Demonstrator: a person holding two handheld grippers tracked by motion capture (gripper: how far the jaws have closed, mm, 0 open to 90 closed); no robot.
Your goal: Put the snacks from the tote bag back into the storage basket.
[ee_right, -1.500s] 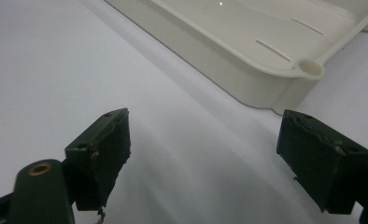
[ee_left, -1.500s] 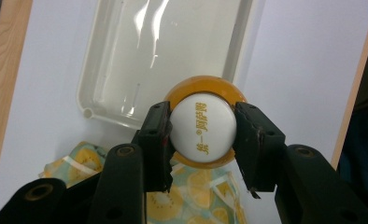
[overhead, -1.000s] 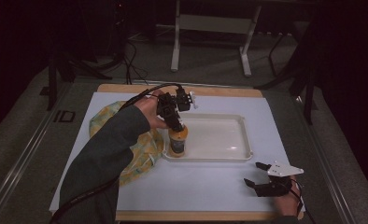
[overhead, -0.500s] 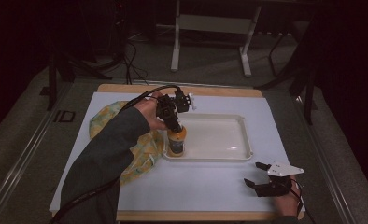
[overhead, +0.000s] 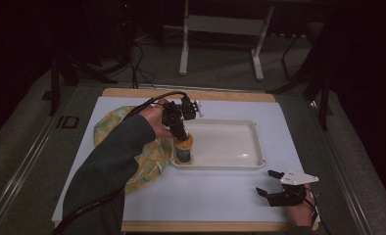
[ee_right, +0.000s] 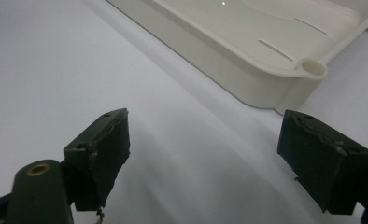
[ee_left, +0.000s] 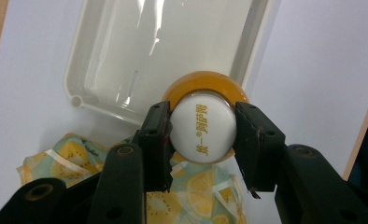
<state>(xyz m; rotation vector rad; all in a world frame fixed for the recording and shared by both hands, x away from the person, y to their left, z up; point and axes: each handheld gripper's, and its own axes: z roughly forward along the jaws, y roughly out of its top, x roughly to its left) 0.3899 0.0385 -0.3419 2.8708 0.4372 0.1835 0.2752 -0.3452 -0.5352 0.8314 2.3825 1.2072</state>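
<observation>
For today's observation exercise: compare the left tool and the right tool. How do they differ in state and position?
The left tool is shut on the bottle at its white cap, over the tray; the right tool is open and holds nothing. The left tool points down at the tray's corner; the right tool lies low near the table's front edge. Both have black jaws.

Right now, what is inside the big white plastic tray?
The white plastic tray holds one small orange bottle with a white cap, standing at its left end and clamped by the left gripper. The tray floor under the bottle is covered.
</observation>
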